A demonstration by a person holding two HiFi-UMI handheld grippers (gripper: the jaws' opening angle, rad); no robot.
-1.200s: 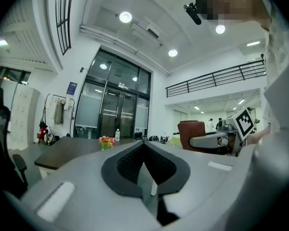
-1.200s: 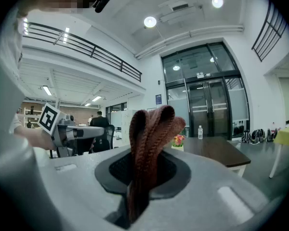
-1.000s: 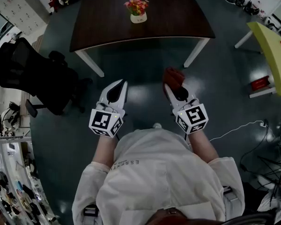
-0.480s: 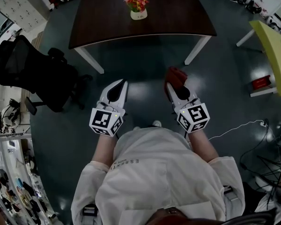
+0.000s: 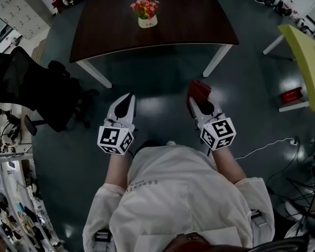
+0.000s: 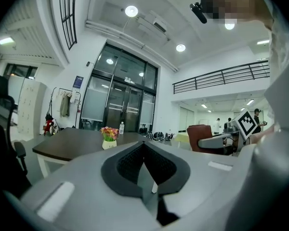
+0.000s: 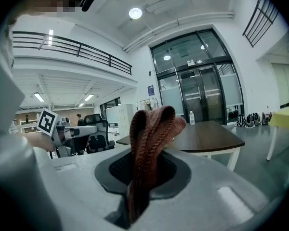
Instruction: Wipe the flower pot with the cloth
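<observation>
Two hand-held grippers, lower centre of the head view. The left gripper [image 5: 127, 98] has its jaws pressed together with nothing between them. The right gripper [image 5: 200, 94] is clamped on a folded reddish-brown cloth [image 5: 198, 86] — its loops rise above the pads in the right gripper view. The flower pot [image 5: 147, 21], white with bright blooms, stands on the dark table [image 5: 199, 20] at top centre, well apart from both grippers. A black office chair [image 5: 31, 88] sits at left.
</observation>
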